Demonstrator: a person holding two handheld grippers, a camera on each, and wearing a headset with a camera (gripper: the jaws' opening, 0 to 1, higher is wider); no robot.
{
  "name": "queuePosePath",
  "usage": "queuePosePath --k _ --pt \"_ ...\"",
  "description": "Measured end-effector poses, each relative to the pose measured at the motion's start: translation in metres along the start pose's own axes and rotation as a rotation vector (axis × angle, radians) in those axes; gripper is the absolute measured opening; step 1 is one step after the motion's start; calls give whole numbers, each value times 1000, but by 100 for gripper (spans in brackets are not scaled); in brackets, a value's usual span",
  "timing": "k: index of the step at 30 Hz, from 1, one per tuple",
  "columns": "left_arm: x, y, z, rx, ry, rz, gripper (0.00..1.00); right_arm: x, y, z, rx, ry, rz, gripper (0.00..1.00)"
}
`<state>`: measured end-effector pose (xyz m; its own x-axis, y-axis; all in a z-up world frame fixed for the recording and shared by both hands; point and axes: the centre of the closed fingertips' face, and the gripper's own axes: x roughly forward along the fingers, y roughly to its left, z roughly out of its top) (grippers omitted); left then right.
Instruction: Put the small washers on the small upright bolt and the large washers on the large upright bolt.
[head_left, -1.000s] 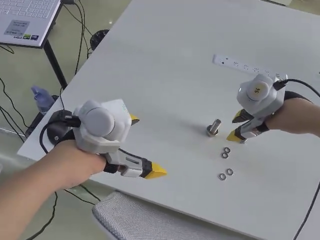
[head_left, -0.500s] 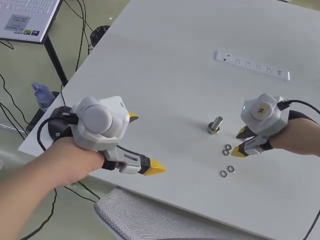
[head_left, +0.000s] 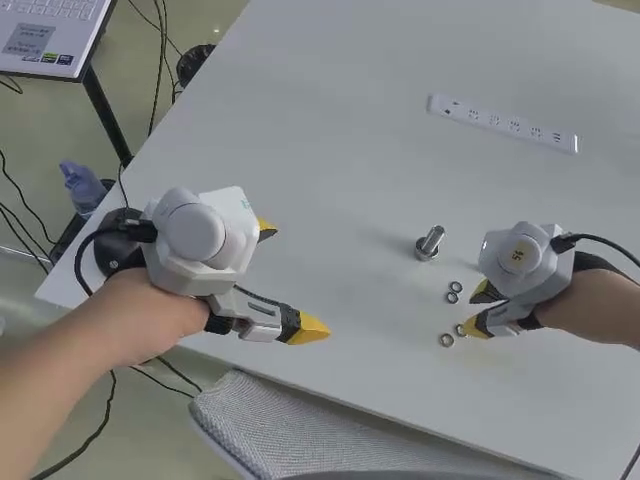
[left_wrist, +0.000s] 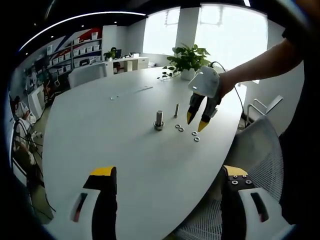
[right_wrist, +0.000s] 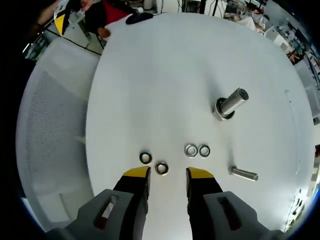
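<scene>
— Where are the washers (right_wrist: 190, 149) seen?
— Loose on the surface (right_wrist: 150, 75), near the large bolt (right_wrist: 230, 105). The right hand-held gripper (right_wrist: 168, 174) is held slightly apart just by them; the left hand-held gripper (left_wrist: 167, 172) is spread wide.

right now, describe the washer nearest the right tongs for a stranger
On the white table, four washers lie in two pairs near the large bolt. It is the washer in the farther pair, centred before the right tongs.

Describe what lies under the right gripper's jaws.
One washer lies on the white table between the right gripper tips, just ahead of them. Whatever sits beneath the gripper's body is covered.
</scene>
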<state>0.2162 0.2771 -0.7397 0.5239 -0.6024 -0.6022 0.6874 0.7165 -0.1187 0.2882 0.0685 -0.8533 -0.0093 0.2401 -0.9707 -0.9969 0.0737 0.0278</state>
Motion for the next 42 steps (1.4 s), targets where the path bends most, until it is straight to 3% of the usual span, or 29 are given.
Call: queuePosePath --k 22,29,42 --pt "-4 1 -7 -4 9 8 85 16 1 -10 -13 -4 -33 28" --pt "-3 -1 -8 5 12 1 84 19 1 -12 -40 -3 -34 22" --pt "-6 -1 -10 1 8 4 83 23 4 -10 -97 36 -27 17"
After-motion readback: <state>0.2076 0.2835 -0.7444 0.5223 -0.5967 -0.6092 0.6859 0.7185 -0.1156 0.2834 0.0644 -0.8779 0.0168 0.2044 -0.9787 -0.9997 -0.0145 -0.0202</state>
